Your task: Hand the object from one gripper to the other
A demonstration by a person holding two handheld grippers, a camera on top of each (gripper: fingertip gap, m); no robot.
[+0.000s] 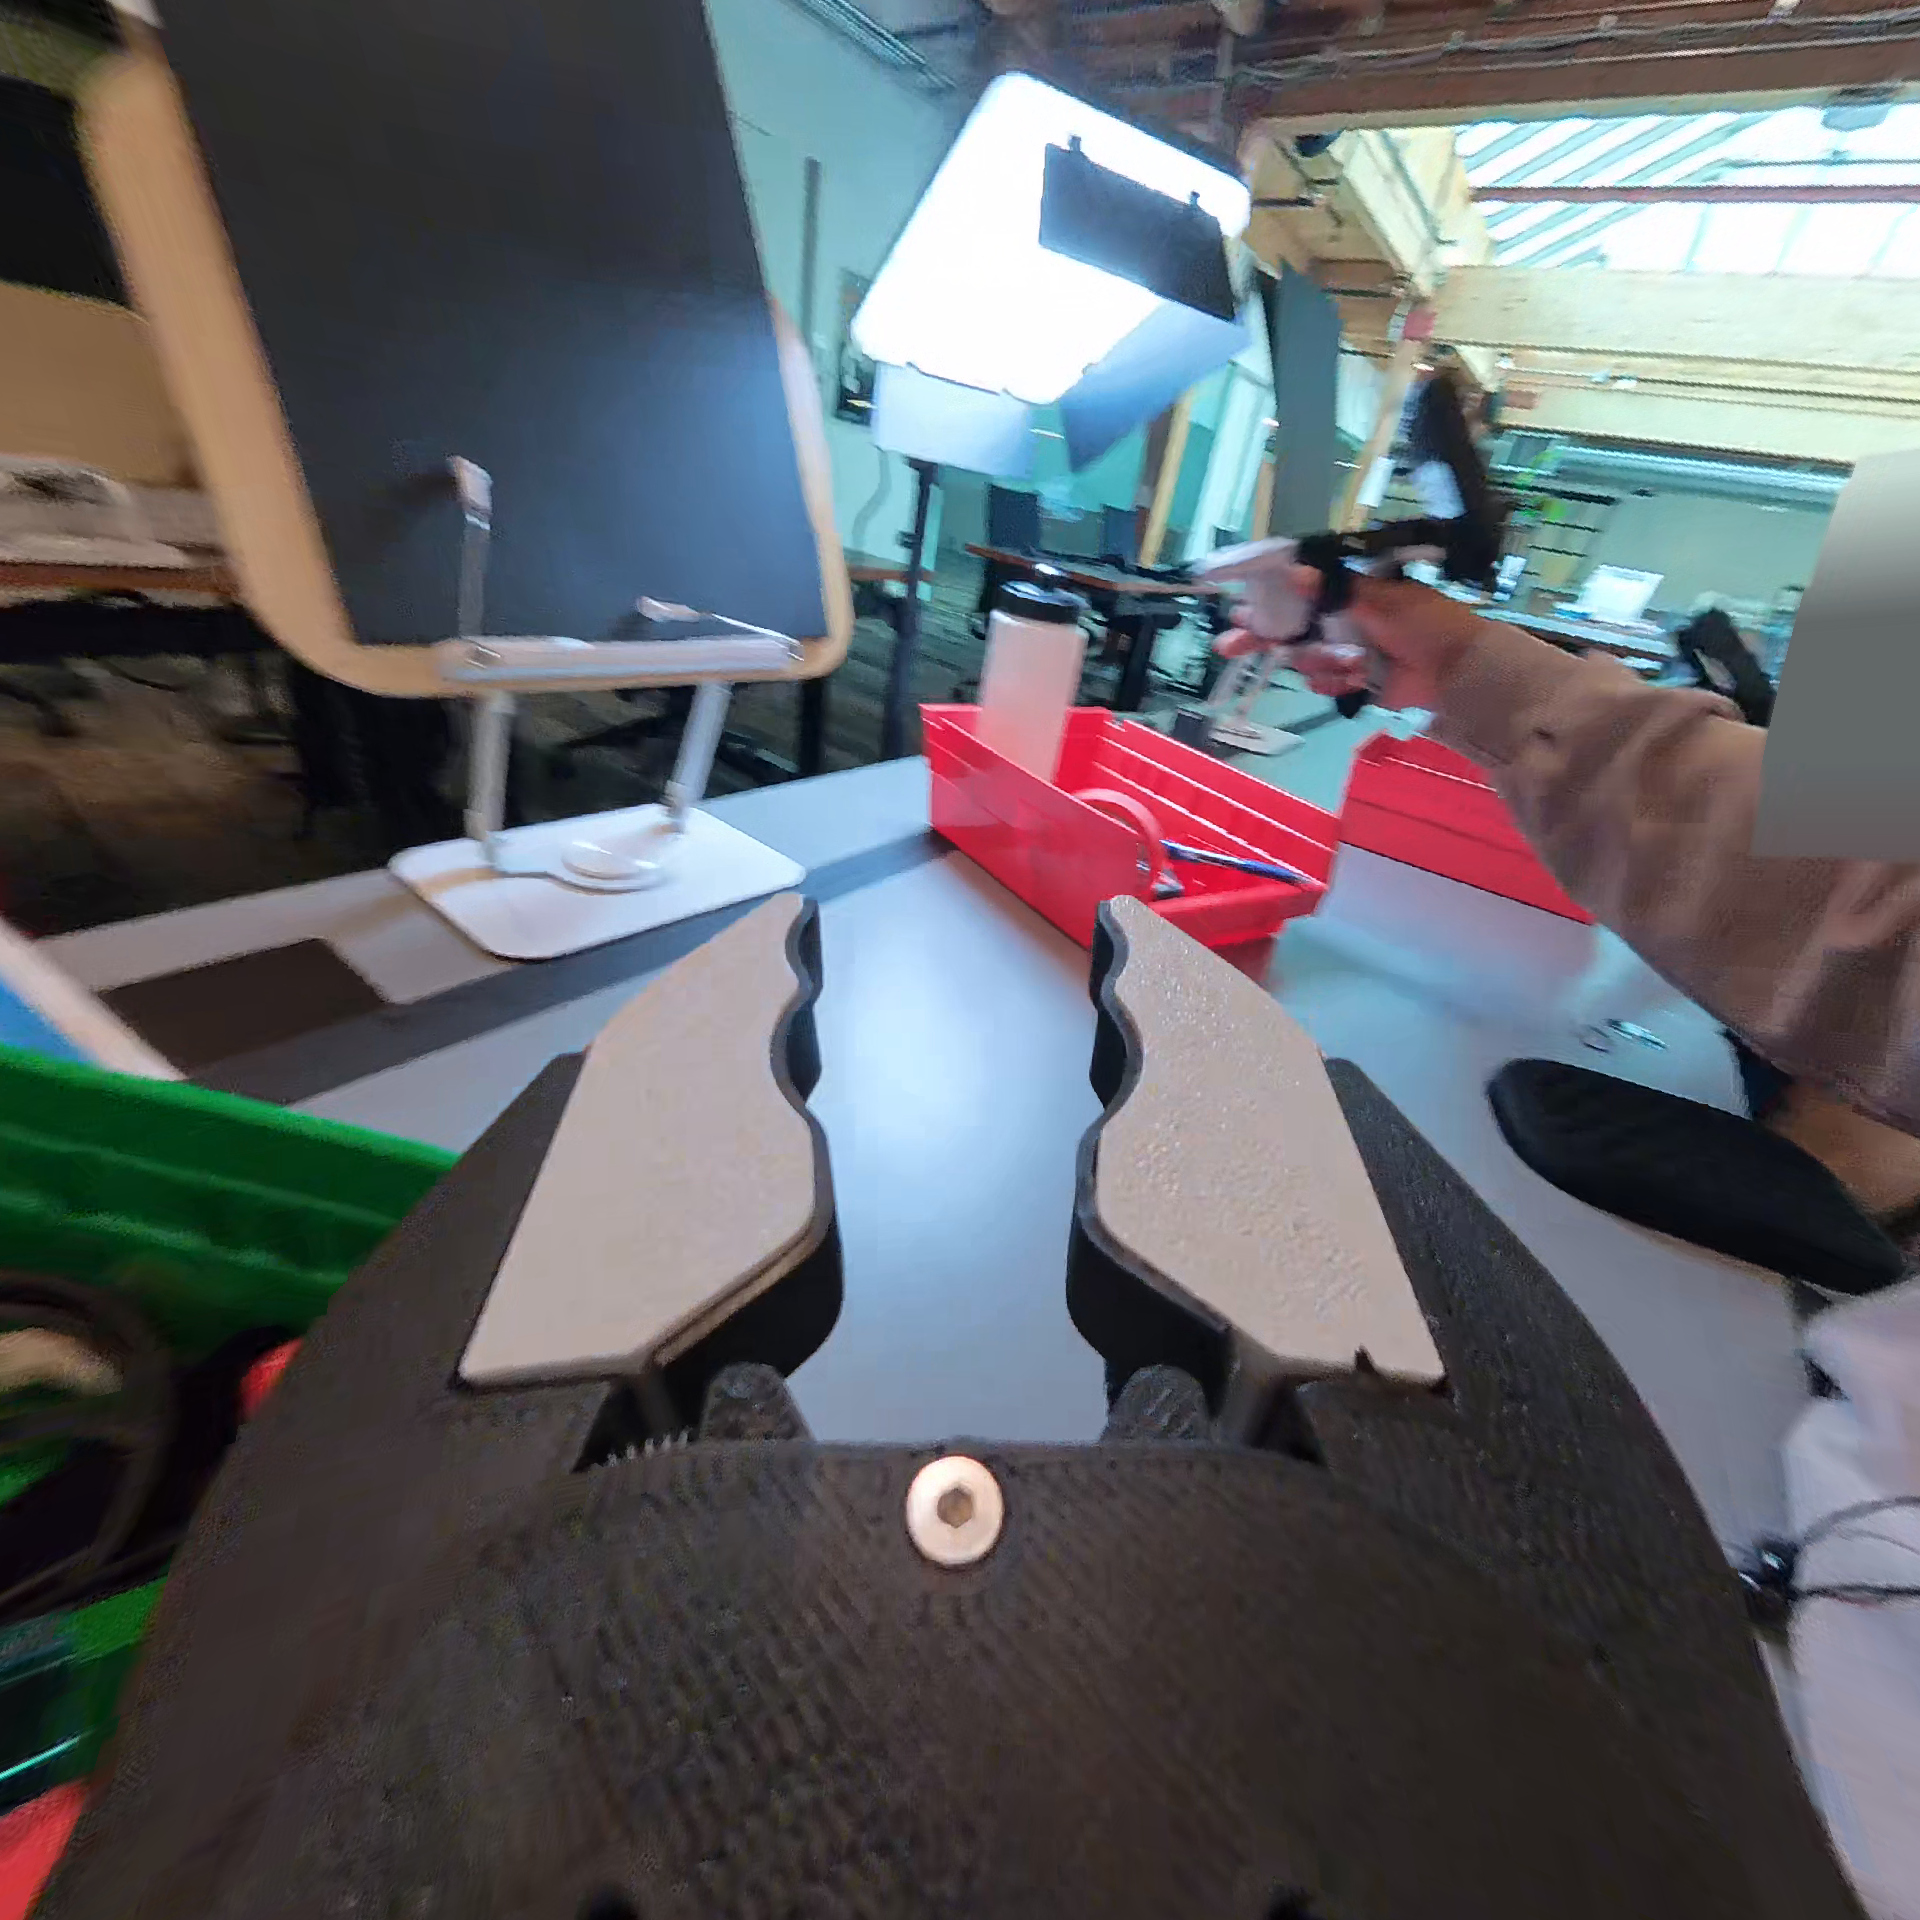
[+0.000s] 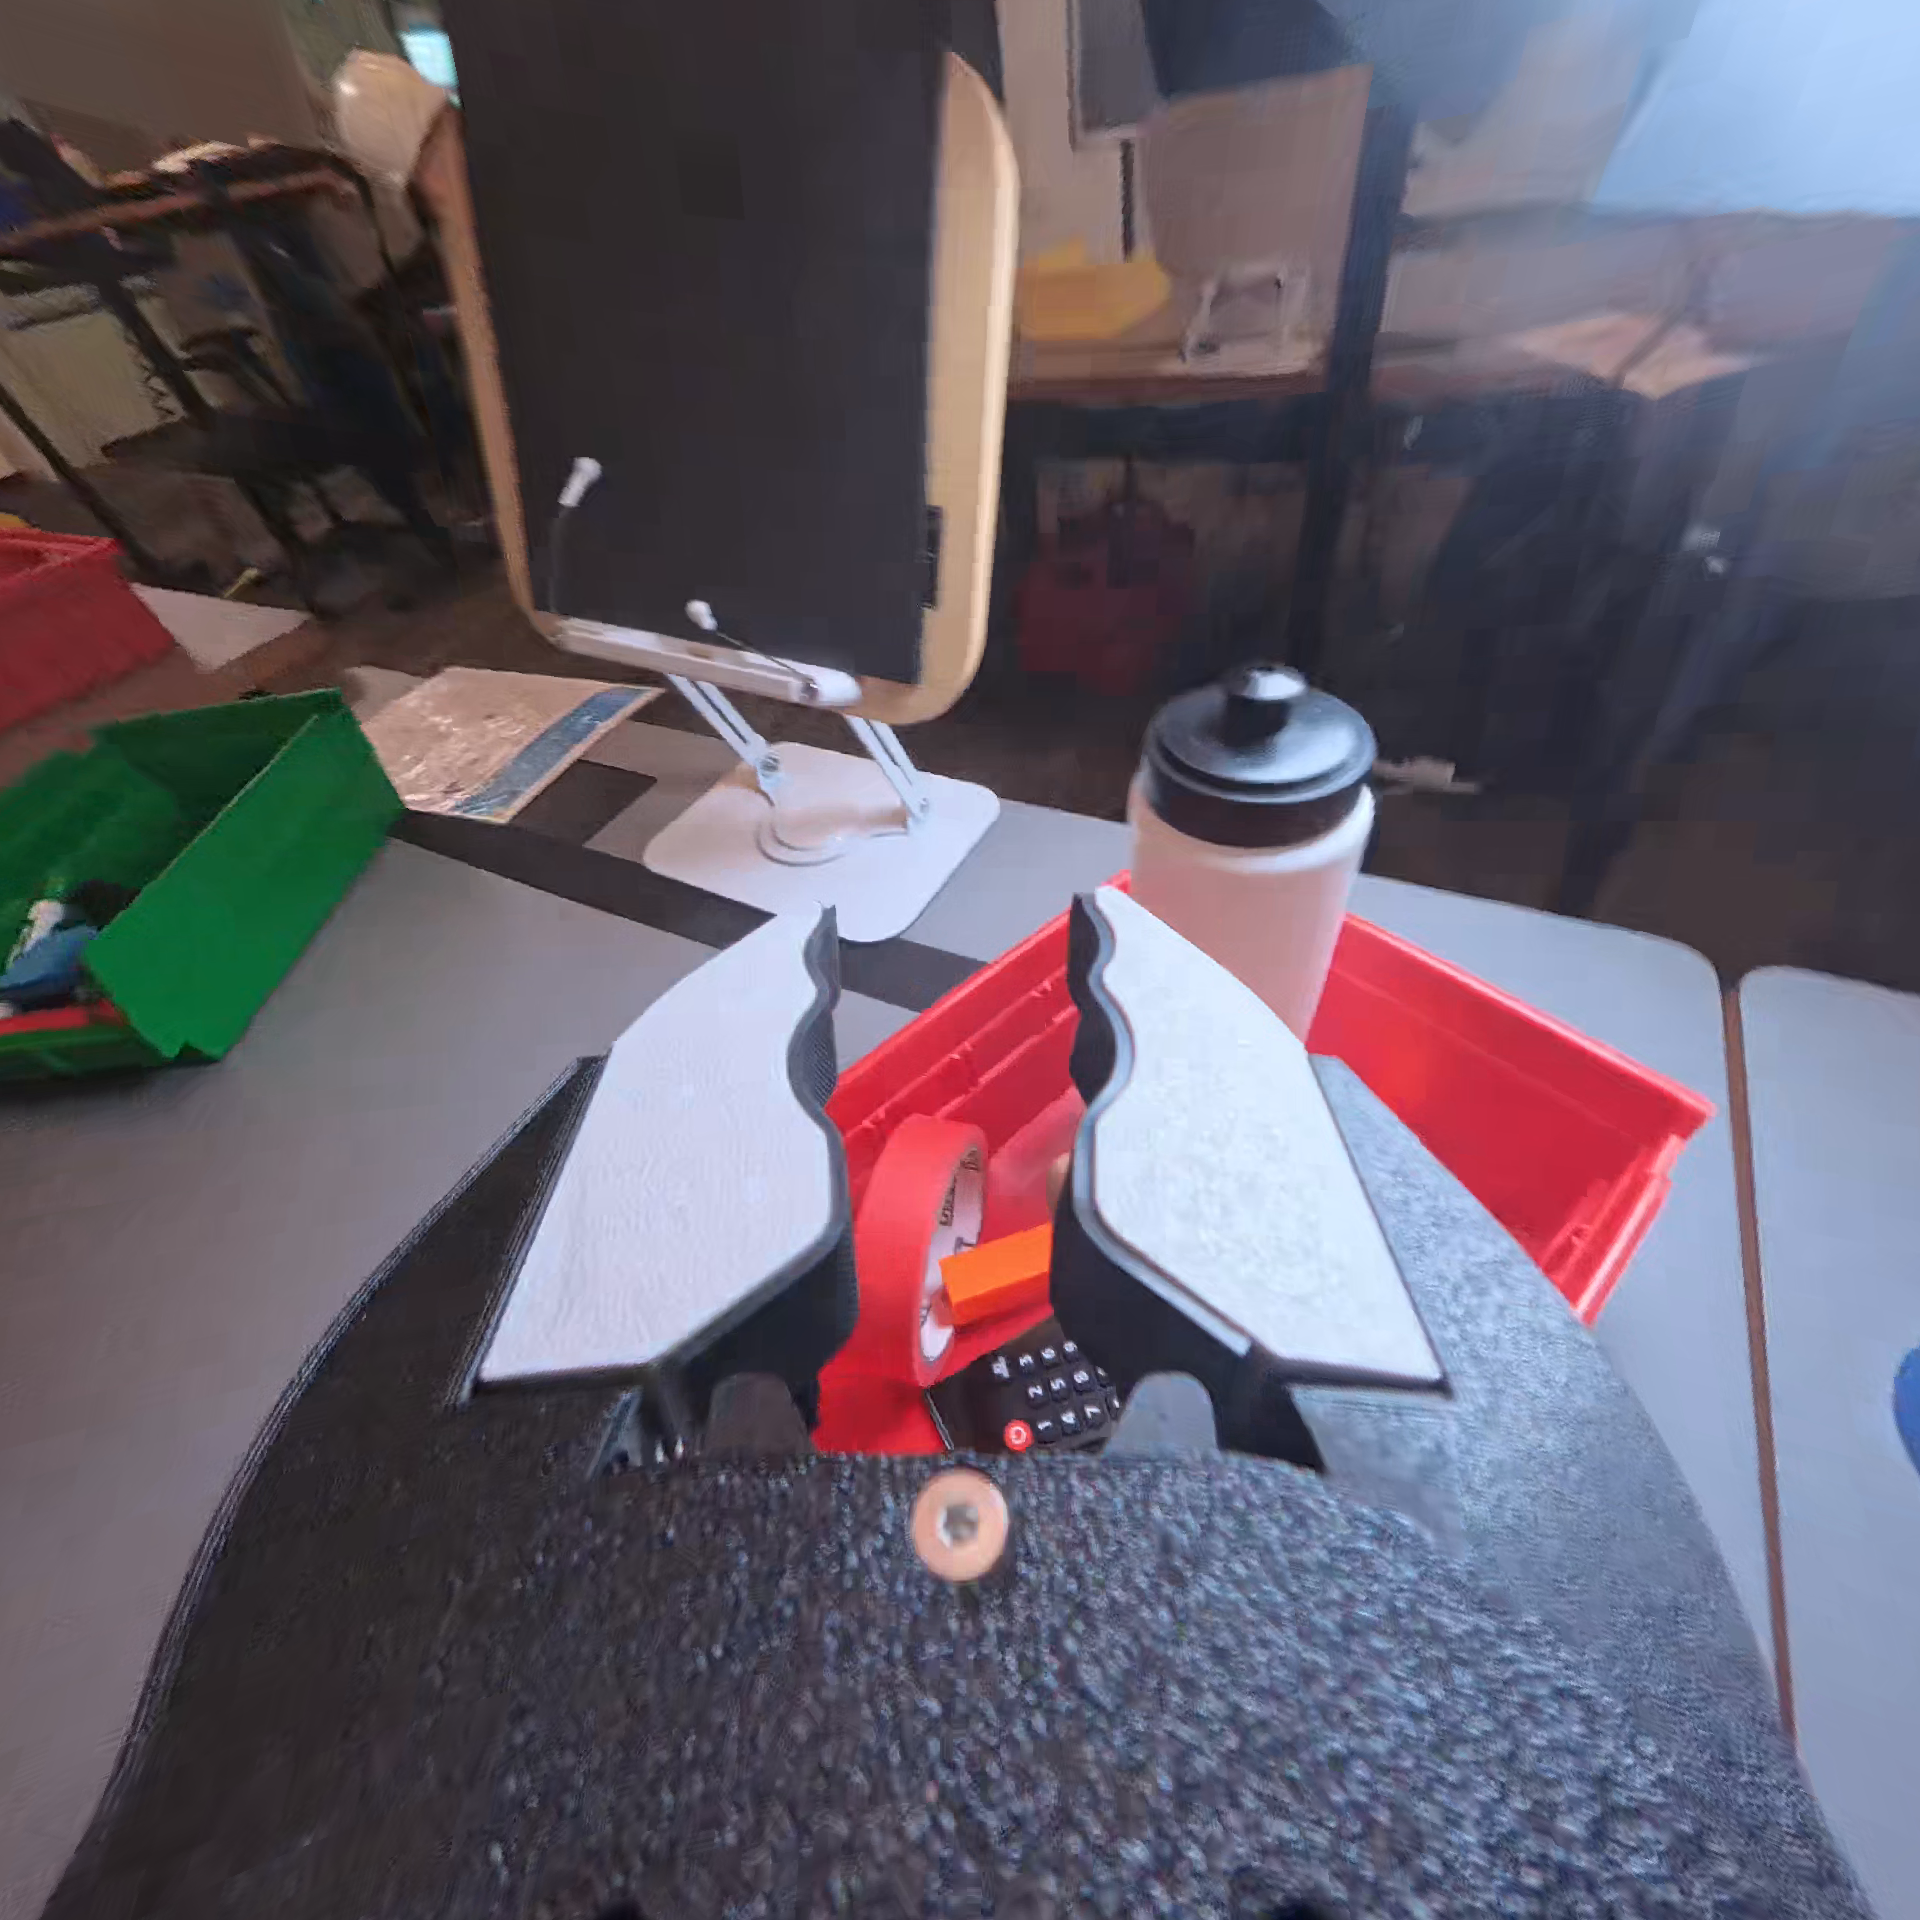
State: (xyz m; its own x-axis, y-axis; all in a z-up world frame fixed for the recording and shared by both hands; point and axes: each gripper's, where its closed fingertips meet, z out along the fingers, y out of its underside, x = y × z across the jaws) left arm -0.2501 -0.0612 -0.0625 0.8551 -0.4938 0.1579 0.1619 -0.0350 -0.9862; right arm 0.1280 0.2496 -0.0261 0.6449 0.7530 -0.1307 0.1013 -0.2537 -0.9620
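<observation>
Red bin (image 2: 1496, 1122) on a grey bench (image 2: 364, 1039) holds the likely things to hand over: a roll of red tape (image 2: 914, 1226) standing on edge, an orange block (image 2: 997, 1278) leaning against it, a black calculator (image 2: 1049, 1403) and a white bottle (image 2: 1247, 914) with a black cap. Right claw (image 2: 951, 966) hangs over the bin, jaws apart and empty, the tape and block showing in the gap between them. Left claw (image 1: 951, 961) waits over bare bench, jaws apart and empty too, with the bin just ahead of it. Nothing is gripped yet, and which thing is meant cannot be told. Judging from this, the crowding is the risk: closing on the block could tip the tape over, or catch both at once. A shallow pinch on the block could let it slip at the handover. A green bin (image 2: 208, 862) sits well off to the left.
</observation>
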